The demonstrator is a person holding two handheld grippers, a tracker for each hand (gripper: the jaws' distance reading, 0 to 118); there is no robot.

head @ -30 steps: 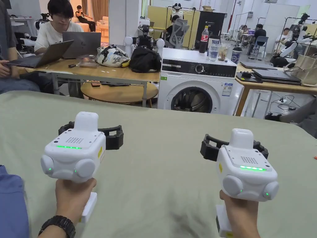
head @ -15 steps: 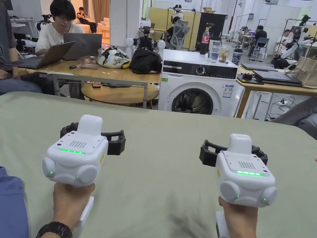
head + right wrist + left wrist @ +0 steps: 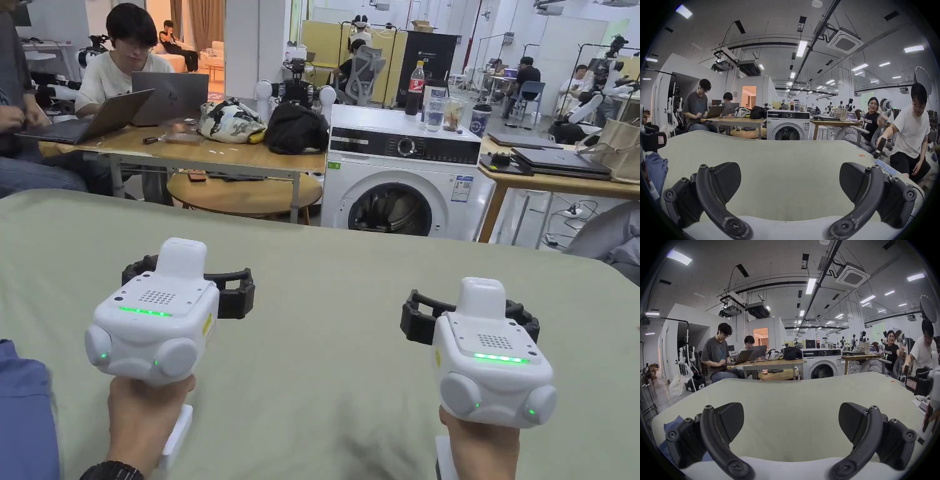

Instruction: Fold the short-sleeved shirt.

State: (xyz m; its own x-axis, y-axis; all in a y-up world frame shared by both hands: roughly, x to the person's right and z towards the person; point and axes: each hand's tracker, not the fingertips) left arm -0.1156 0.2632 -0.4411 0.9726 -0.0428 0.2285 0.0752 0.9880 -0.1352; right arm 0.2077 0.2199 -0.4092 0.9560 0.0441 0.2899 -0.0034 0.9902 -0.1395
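Both grippers lower, jaws wide apart.

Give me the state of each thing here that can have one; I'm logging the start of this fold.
Left gripper: open, empty, held above the cloth.
Right gripper: open, empty, held above the cloth.
Blue garment: lying at the table's left edge, ungripped, not laid out.
Green cloth: spread over the table, lightly wrinkled.
Washer: drum looks dark; door state unclear.
Laptops: lids open.
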